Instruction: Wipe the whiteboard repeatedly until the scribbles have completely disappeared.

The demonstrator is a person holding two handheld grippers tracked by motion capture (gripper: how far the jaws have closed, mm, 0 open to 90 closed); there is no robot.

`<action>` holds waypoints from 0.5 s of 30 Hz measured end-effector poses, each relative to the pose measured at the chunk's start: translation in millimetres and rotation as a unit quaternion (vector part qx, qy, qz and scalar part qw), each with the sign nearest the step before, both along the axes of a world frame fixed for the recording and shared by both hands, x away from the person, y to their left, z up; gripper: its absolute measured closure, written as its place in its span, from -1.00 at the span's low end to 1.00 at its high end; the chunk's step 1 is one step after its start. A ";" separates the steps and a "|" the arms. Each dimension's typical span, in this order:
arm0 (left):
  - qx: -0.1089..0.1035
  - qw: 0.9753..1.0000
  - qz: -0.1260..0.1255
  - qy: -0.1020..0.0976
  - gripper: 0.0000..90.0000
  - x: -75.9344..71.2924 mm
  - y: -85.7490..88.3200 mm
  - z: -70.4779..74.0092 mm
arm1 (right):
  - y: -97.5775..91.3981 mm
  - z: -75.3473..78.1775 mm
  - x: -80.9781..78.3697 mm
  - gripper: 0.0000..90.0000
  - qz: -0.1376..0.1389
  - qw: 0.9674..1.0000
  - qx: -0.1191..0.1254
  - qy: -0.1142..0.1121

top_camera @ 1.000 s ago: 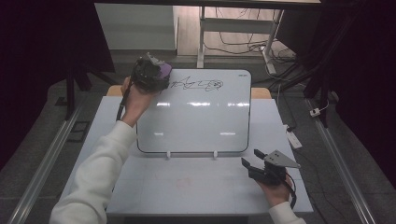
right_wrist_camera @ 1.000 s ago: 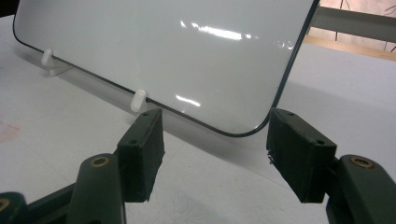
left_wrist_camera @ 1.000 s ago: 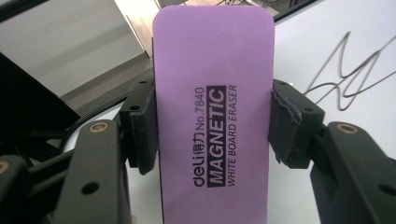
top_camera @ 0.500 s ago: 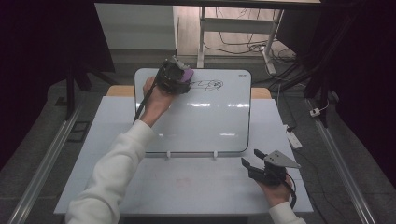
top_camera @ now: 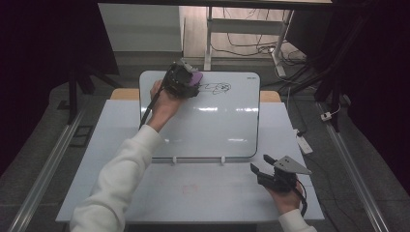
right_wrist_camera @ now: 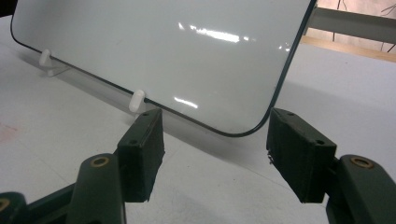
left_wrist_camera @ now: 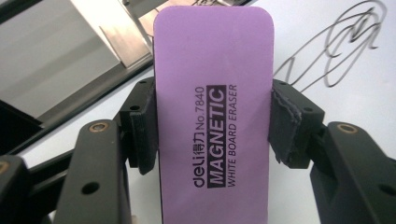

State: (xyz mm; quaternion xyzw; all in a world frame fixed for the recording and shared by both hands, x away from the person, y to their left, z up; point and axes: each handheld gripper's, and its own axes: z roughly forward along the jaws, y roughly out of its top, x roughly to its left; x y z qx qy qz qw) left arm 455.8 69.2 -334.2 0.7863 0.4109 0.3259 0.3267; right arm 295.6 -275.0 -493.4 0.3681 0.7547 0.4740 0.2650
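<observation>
Between the left gripper's (left_wrist_camera: 212, 126) pads the eraser (left_wrist_camera: 212, 116) is clamped; scribble (left_wrist_camera: 345, 51) beside it may be missed if tilted. Right gripper (right_wrist_camera: 215, 154) idle, unclenched.

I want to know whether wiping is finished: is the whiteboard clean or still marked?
Still marked. Black scribbles remain on the whiteboard beside the purple eraser.
</observation>
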 end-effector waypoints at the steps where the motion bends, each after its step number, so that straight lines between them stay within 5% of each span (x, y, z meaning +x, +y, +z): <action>1: -0.001 1.000 -0.003 -0.001 -0.08 -0.3 -3.5 -1.1 | 0.0 0.0 0.0 -0.20 0.000 1.000 0.000 0.000; 15: 0.000 0.998 -0.057 -0.004 -0.09 -4.7 -67.7 -17.3 | 1.3 0.3 0.0 -0.19 0.000 1.000 -0.002 -0.001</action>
